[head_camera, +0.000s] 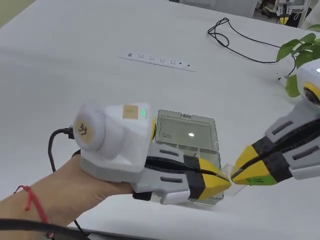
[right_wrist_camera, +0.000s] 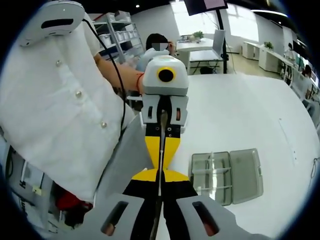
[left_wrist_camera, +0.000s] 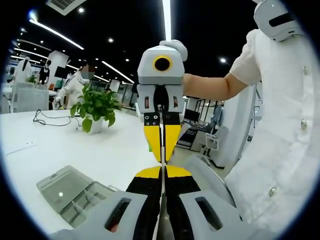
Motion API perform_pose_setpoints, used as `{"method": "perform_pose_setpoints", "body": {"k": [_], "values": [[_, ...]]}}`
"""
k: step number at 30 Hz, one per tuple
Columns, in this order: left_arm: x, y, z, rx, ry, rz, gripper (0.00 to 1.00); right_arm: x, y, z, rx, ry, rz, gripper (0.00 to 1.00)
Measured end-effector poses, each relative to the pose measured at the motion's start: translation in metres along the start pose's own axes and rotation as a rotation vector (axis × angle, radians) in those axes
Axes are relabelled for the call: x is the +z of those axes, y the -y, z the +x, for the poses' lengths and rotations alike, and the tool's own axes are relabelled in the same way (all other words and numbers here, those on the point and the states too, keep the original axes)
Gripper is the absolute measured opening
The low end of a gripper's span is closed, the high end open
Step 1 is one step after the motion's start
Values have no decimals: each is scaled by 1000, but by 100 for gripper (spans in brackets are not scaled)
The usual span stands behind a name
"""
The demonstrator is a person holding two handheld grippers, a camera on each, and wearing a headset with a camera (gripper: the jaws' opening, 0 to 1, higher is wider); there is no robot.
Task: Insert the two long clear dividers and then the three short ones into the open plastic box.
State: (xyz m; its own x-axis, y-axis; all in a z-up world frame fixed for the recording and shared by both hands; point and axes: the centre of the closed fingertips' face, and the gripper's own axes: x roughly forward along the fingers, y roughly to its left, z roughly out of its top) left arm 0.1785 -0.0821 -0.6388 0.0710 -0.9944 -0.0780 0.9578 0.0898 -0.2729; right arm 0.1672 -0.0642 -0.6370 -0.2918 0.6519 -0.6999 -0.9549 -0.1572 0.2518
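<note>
Closest to me, the left gripper (head_camera: 223,182) is lying in the person's hand (head_camera: 75,187) with its yellow jaws pointing right. The right gripper (head_camera: 238,174) is coming in from the opposite side, so the two are meeting tip to tip in one line. Both pairs of jaws are pressing together with no gap I can make out. A small clear divider (head_camera: 227,169) is sitting at the meeting point. I am judging that both are pinching it, though I cannot tell which one is carrying the hold.

What I am watching is where the open plastic box (head_camera: 209,159) lies: straight below the joined tips, just under them. Its lid (head_camera: 185,132) is folding away on the far side. In the right gripper view the box (right_wrist_camera: 192,176) is sitting off to one side of the jaws. Some partitions are already standing in it; I cannot count them.

Both tools are equally near, so I am treating either as able to lower the piece. I am judging that it needs turning upright and square to the slots before it goes down.
</note>
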Motion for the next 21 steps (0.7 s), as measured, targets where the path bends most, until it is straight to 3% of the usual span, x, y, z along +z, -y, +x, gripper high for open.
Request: {"method": "perform_pose_setpoints", "body": {"k": [16, 21], "values": [[-5, 0, -1, 11, -22, 9, 0, 1, -5, 3, -4, -11, -15, 3], [-9, -3, -4, 25, -33, 8, 1, -2, 2, -3, -14, -5, -13, 3]]}}
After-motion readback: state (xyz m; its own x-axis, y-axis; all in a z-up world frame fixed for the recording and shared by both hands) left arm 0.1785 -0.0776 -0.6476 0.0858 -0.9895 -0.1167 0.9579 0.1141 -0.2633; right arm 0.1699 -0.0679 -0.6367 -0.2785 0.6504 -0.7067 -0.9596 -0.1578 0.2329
